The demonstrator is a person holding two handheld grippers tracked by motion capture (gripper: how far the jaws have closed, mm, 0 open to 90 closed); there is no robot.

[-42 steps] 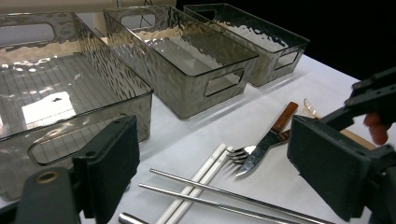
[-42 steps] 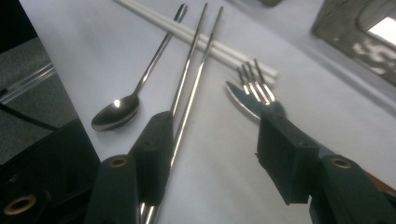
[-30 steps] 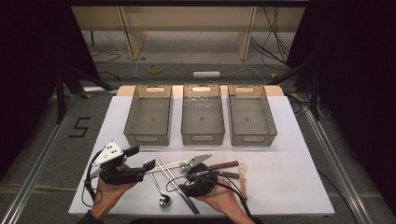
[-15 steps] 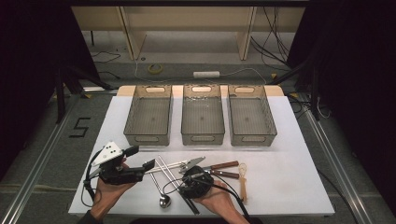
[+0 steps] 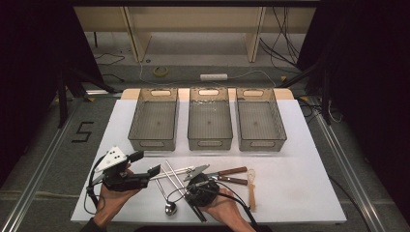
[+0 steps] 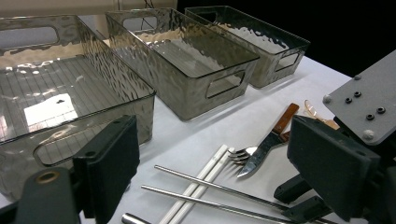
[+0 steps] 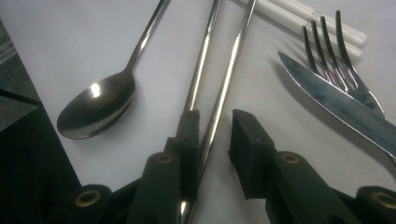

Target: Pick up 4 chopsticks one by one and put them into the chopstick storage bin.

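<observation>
A: Where do the steel chopsticks [image 7: 219,88] lie?
B: On the white worktop [image 5: 300,193], in front of the left-hand bin [image 5: 153,121] of three, crossed over a pair of white chopsticks [image 5: 174,172]. A spoon [image 7: 95,105] lies just beside the steel pair, on the side away from the fork [image 7: 336,56] and knife [image 7: 336,105]

A: And the right gripper [image 7: 212,126]?
B: It is down at the near end of those steel chopsticks. Its fingers have just been closing and stand narrowly apart, one steel chopstick between them and the other running under the left finger. I cannot tell whether the pads press on either yet

A: The left gripper [image 5: 150,164]?
B: Near the white chopsticks, on the side away from the knife; its fingers stand wide apart with nothing held
</observation>
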